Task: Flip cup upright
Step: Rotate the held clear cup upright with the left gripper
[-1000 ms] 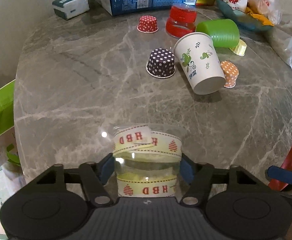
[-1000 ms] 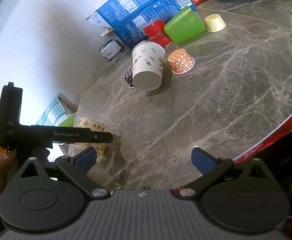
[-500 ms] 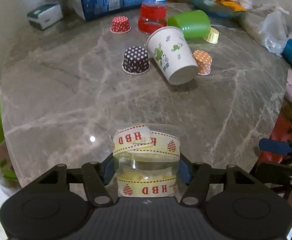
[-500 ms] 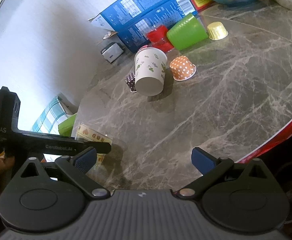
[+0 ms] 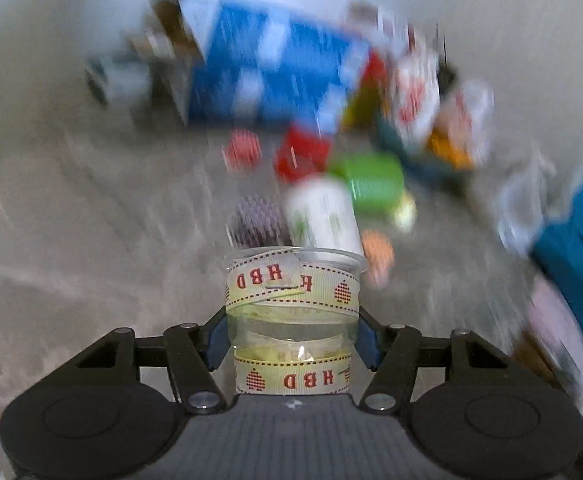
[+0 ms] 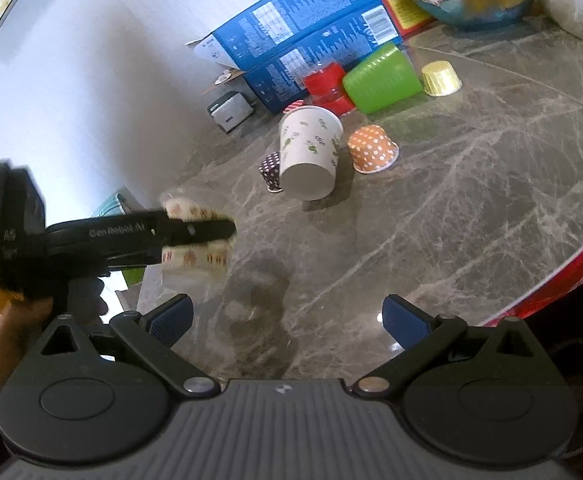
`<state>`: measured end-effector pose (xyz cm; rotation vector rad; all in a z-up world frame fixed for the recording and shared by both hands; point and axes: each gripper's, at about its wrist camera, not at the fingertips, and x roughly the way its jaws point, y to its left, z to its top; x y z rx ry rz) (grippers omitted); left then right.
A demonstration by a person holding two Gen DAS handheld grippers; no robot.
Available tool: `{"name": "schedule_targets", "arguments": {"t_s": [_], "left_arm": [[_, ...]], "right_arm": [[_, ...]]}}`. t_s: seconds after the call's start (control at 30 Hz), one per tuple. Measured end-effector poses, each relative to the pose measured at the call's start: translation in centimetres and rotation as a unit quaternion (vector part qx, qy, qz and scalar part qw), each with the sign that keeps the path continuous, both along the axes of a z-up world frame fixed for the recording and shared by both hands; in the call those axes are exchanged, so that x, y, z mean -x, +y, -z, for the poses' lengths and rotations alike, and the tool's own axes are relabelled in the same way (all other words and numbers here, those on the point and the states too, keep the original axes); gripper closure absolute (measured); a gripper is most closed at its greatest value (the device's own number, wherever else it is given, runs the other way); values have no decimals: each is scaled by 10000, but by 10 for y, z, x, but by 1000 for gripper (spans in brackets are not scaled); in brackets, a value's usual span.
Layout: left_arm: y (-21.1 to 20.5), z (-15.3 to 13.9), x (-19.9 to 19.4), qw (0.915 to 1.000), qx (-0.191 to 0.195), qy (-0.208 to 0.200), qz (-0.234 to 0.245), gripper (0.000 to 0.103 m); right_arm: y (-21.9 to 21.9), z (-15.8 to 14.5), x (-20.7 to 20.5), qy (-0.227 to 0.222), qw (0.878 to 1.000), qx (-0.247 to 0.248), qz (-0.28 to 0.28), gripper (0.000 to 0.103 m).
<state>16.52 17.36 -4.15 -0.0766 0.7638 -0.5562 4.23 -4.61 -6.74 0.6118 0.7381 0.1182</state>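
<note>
My left gripper (image 5: 292,338) is shut on a clear plastic cup (image 5: 291,312) wrapped with cream "HBD" ribbon. The cup stands rim up between the blue pads, lifted above the grey marble table (image 6: 471,208). The left wrist view is blurred by motion. In the right wrist view the left gripper (image 6: 195,236) and the cup (image 6: 195,256) are at the left, above the table's edge, with a shadow beneath. My right gripper (image 6: 287,316) is open and empty over the near part of the table.
A white paper cup (image 6: 309,152) lies on its side mid-table. Around it are orange (image 6: 372,149), dark dotted (image 6: 270,166) and yellow (image 6: 440,79) cupcake liners, a green cup (image 6: 381,77) on its side, a red cup (image 6: 327,86), blue boxes (image 6: 303,40) and a bowl (image 6: 479,8).
My left gripper has lifted the clear cup off the table and swung its view up toward the far wall, still moving. The right gripper has shifted slightly and stays open.
</note>
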Motion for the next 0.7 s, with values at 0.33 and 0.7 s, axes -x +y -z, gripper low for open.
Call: {"name": "schedule_targets", "arguments": {"t_s": [0.33, 0.7], "left_arm": [[-18, 34, 74, 9613, 90, -2554, -1027, 38], [-18, 66, 104, 9696, -133, -2238, -978, 39]], "right_arm": [[-16, 10, 30, -359, 9989, -59, 282, 1], [-22, 39, 47, -304, 9988, -201, 320, 1]]}}
